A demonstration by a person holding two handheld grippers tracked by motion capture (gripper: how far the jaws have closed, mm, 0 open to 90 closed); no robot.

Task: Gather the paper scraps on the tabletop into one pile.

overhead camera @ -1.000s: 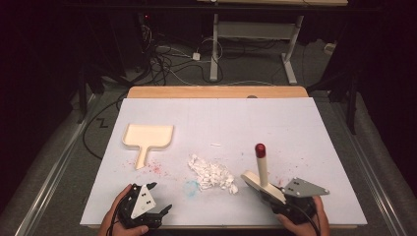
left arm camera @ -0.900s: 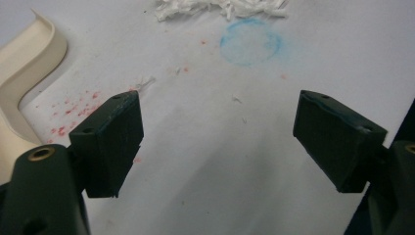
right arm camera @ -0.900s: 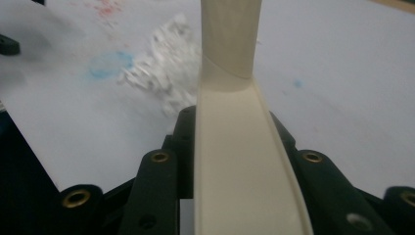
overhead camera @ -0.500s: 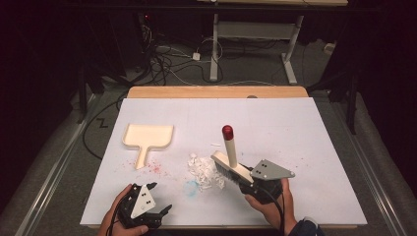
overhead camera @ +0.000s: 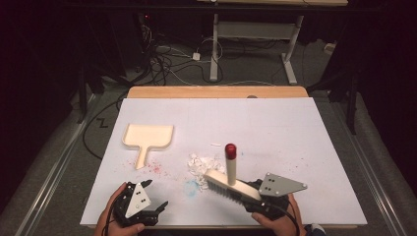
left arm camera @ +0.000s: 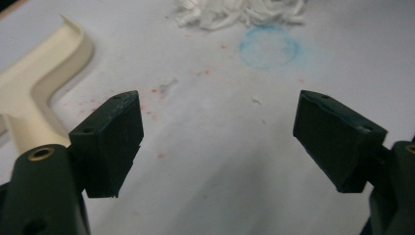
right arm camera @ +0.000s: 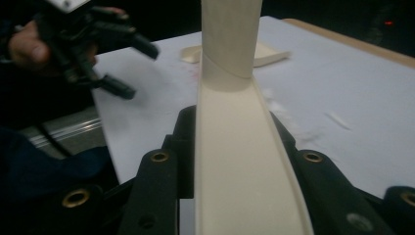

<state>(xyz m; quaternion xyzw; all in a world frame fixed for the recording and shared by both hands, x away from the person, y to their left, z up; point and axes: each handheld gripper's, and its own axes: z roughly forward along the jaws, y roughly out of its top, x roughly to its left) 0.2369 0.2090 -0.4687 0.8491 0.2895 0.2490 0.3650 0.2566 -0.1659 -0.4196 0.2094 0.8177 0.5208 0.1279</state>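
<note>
Cream plastic brush (overhead camera: 231,183) clamped at its rear end in the right gripper (overhead camera: 256,192), low over the bench (overhead camera: 295,132) near its front edge. Smooth, glossy body, long and narrow with a shallow channelled back in the right gripper view (right arm camera: 240,161); a row of pale bristles along the underside, pointing down at the white sheet. Long axis of the brush head lying nearly level, running from the gripper toward the left and slightly away from the person; round handle rising steeply from the head, capped with a red knob (overhead camera: 230,148). Black jaws pressed flat against both sides of the body. Just beyond the bristles, a loose heap of white paper shreds (overhead camera: 202,163), crinkled and irregular, beside a faint blue ring (left arm camera: 269,46) and scattered red specks on the matte sheet. Farther left, a cream dustpan (overhead camera: 147,137), flat and squarish with a raised rim, its short handle pointing toward the person. Left gripper (left arm camera: 218,142) held wide apart with nothing between its blocky dark pads, hovering over the sheet near the front left.
</note>
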